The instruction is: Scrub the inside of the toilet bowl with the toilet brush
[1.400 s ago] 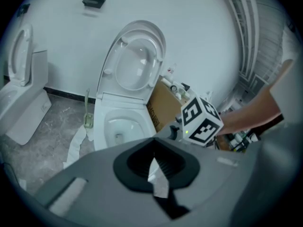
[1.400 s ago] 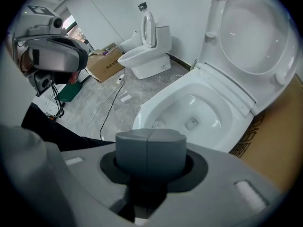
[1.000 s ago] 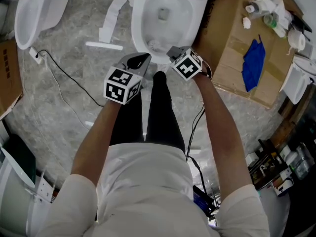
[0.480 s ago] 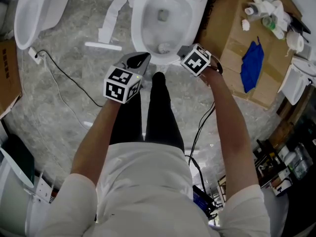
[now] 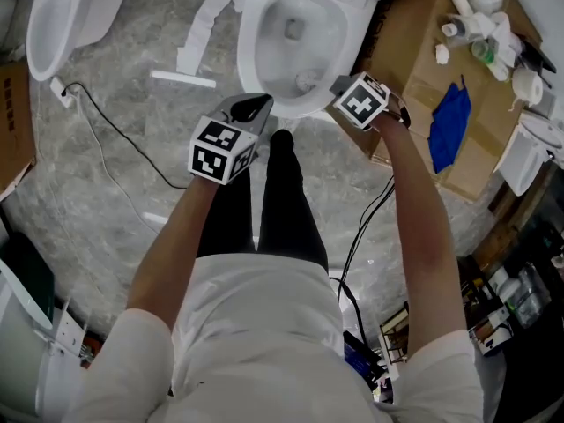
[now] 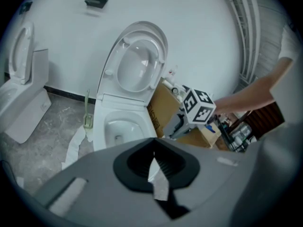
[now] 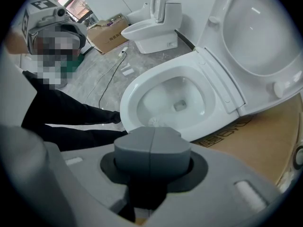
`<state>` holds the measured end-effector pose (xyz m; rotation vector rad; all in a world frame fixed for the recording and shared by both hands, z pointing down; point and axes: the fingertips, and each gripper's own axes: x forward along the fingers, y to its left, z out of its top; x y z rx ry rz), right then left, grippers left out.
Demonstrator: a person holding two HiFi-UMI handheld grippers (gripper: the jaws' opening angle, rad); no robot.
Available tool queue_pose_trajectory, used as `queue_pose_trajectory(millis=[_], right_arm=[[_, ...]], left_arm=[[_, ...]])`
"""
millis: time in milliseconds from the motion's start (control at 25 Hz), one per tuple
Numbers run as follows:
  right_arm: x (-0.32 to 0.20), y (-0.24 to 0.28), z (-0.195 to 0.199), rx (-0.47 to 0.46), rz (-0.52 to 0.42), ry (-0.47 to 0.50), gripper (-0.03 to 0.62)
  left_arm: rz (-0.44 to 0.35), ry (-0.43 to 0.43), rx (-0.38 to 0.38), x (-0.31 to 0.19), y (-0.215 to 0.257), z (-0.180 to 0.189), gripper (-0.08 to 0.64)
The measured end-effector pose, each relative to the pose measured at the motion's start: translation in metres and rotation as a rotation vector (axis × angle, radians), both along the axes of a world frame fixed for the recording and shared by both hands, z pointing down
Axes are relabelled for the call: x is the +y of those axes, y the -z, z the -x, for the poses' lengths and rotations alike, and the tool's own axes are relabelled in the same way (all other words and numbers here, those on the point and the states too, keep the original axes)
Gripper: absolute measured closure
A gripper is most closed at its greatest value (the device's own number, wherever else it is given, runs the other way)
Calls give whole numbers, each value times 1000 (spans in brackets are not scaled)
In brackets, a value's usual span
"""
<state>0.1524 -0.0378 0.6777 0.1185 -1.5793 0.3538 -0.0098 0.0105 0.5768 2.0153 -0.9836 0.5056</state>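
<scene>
Right gripper [image 7: 152, 148]: matte grey jaws closed seam to seam, apparently clamped on the toilet brush [image 7: 153, 122]. Round whitish bristle head just past them, low inside the glossy white oval toilet bowl [image 7: 130, 98], near its front wall.

Left gripper [image 6: 154, 162]: dark ribbed inner faces drawn together, only a pale sliver at the seam, nothing held. Hovering above the black-trousered legs [image 5: 282, 201], just short of the bowl's rim.

To the right, flat brown cardboard [image 5: 414, 51] with a crumpled blue cloth [image 5: 451, 117]. Underneath, veined grey marble floor [image 5: 132, 86]. Farther left, a second white toilet [image 5: 62, 16].
</scene>
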Motion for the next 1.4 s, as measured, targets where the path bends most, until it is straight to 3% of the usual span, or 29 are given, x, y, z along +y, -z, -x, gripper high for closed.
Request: queue_pose_trajectory(millis=[520, 920, 1400], right_arm=[[-40, -6, -12, 35, -32, 13, 448], [-73, -10, -16, 2, -53, 11, 448], [-138, -9, -13, 23, -112, 21, 448]], left_arm=[[10, 35, -4, -11, -6, 0, 566], [14, 56, -7, -26, -10, -11, 566], [17, 102, -4, -44, -12, -20, 566]])
